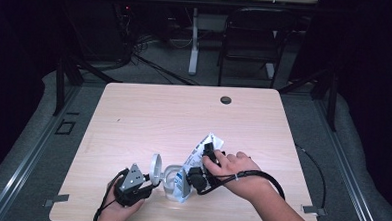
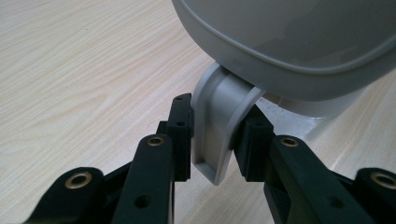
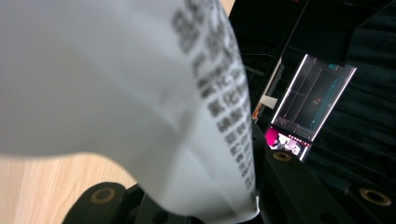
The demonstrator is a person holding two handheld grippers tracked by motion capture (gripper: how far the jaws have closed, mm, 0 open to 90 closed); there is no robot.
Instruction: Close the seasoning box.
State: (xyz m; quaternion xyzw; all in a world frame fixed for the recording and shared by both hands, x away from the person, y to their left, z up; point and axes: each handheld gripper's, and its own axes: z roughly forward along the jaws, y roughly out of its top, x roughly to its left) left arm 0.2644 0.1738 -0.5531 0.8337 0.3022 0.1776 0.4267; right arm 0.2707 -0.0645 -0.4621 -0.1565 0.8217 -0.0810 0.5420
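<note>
Light wood table occupies the frame centre, where, near its lower edge, the left gripper clamps the grey handle of a white container while the right gripper pinches a printed white pouch tilted over it.

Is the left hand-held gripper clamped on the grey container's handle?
Yes: in the left gripper view the black jaws of the left hand-held gripper press on both sides of the grey handle of the container.
</note>
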